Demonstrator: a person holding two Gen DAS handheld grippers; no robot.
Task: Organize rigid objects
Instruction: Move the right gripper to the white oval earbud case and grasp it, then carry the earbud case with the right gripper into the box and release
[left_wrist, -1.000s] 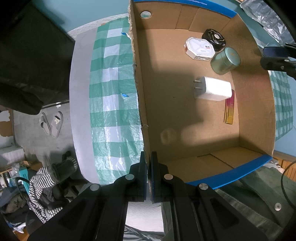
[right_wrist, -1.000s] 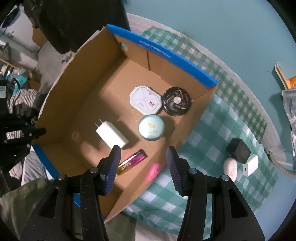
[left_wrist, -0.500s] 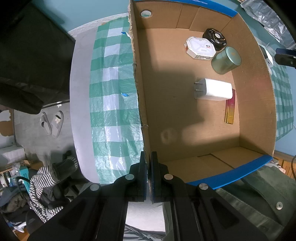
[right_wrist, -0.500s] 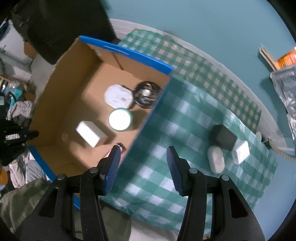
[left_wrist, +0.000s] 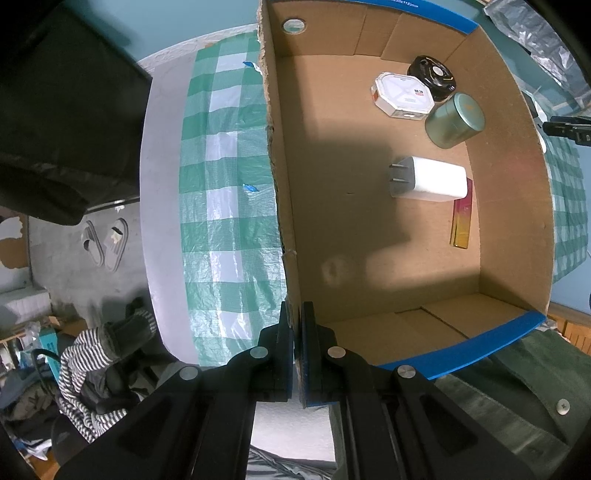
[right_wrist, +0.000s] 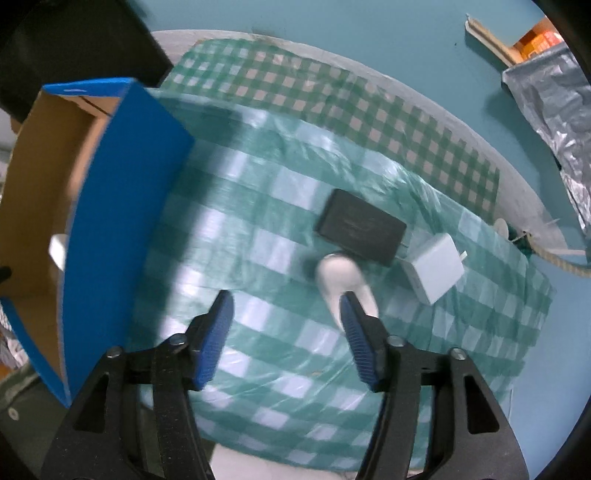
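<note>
The box (left_wrist: 509, 206) stands on the table (right_wrist: 258, 229). Inside it, the puck (left_wrist: 432, 75) and the case (left_wrist: 402, 96) touch at the far end, the tin (left_wrist: 454, 120) is just beside them, and nearer lies the charger (left_wrist: 428, 179) with the lighter (left_wrist: 461, 214) against it. Outside, to the box's right, the brick (right_wrist: 360, 227), the adapter (right_wrist: 432, 267) and the mouse (right_wrist: 343, 284) cluster together.

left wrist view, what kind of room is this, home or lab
Likely a lived-in home room: a pair of grey slippers on the floor, striped clothing heaped beside the table, and a green checked plastic tablecloth under the cardboard box.
</note>
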